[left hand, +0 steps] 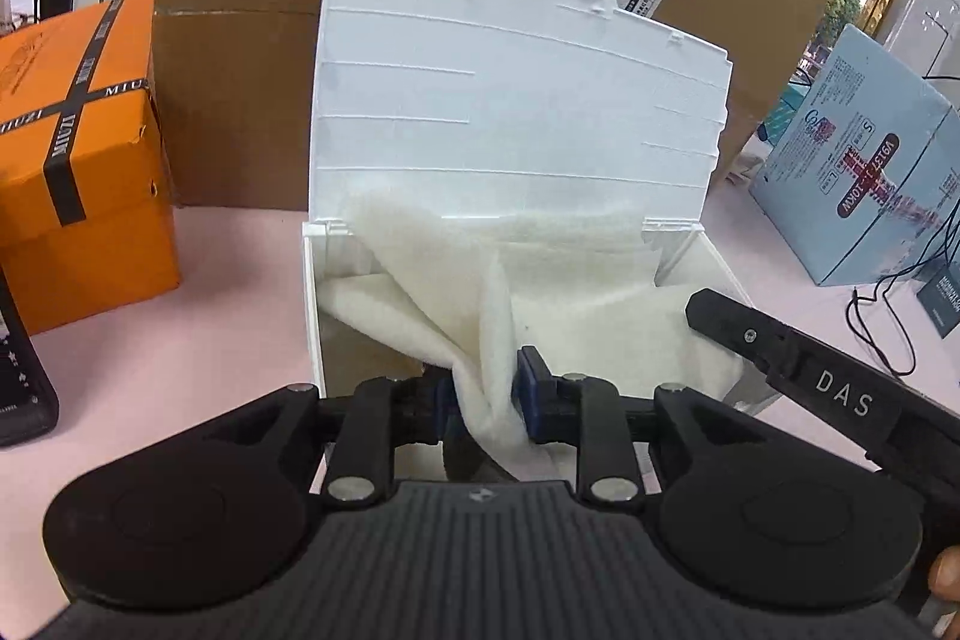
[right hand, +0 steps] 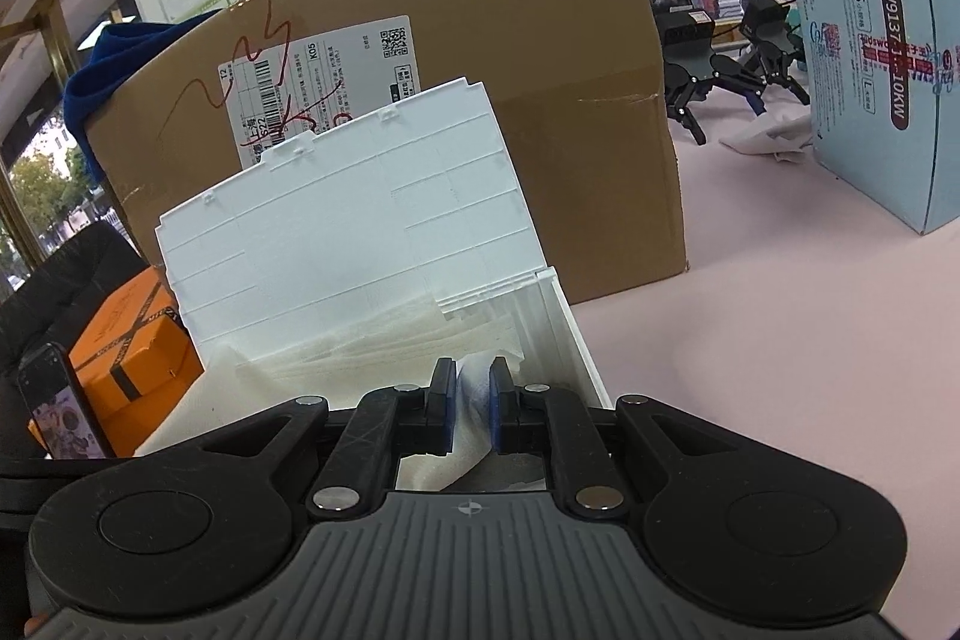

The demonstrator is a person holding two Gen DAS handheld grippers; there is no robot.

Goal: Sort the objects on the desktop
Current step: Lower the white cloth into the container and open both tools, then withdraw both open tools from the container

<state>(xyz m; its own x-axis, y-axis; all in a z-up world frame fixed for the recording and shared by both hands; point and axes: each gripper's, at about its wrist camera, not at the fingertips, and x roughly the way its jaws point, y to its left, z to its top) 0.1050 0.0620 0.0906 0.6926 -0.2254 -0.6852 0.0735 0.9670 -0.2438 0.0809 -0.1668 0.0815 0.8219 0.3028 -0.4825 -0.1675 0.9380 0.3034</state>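
Fingers of both grippers pinch the white cloth (left hand: pixel 564 274); it fills the open white box (left hand: pixel 312 304)

A white cloth (left hand: pixel 540 280) is draped, crumpled, into a white plastic box (left hand: pixel 312 316) whose lid (left hand: pixel 510 100) is raised upright.

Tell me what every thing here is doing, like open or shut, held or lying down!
white box: open, lid up.
white cloth: draped into the box, pinched by both grippers.
left gripper: shut on the cloth.
right gripper: shut on the cloth.
cardboard box: standing behind, closed as far as seen.
orange box: closed, taped.
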